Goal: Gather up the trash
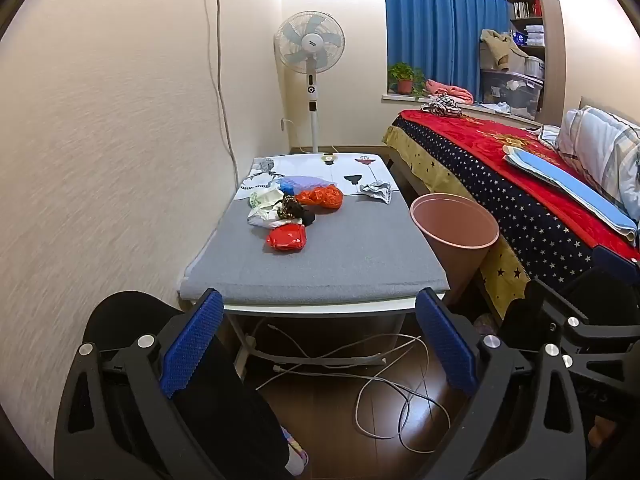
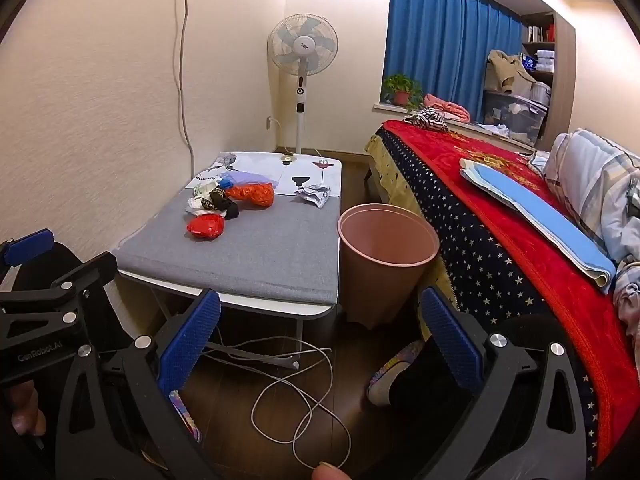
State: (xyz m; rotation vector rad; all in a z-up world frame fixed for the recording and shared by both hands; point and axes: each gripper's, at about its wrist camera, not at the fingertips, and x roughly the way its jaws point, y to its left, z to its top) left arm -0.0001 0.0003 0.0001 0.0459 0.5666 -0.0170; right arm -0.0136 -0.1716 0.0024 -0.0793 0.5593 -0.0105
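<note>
Where the cream walls met in a corner, a bed (image 2: 520, 216) with a red starred blanket ran down the right side of the room, blue curtains (image 1: 436, 28) hung behind it, and a white fan (image 1: 311, 46) stood at the far wall. Low beside the left wall sat the surface (image 1: 340, 264), grey-covered near the cameras and white-printed at its far end. Between the surface and the bed, just beside both, stood a pink bin (image 2: 386, 264) on the dark floor; nothing showed in the part of its inside that could be seen. White cables (image 2: 296, 400) looped over the floor under and before the surface.

Trash lay in a heap (image 1: 290, 210) on the left middle of the surface: an orange bag (image 1: 320, 197), a red bag (image 1: 287, 239) nearest the cameras, white and blue plastic and a dark scrap, all touching. A crumpled paper (image 1: 376, 191) lay apart near the right edge.

Both the left gripper (image 1: 320, 344) and the right gripper (image 2: 320, 340) hung short of the surface, jaws spread wide, grasping nothing.
</note>
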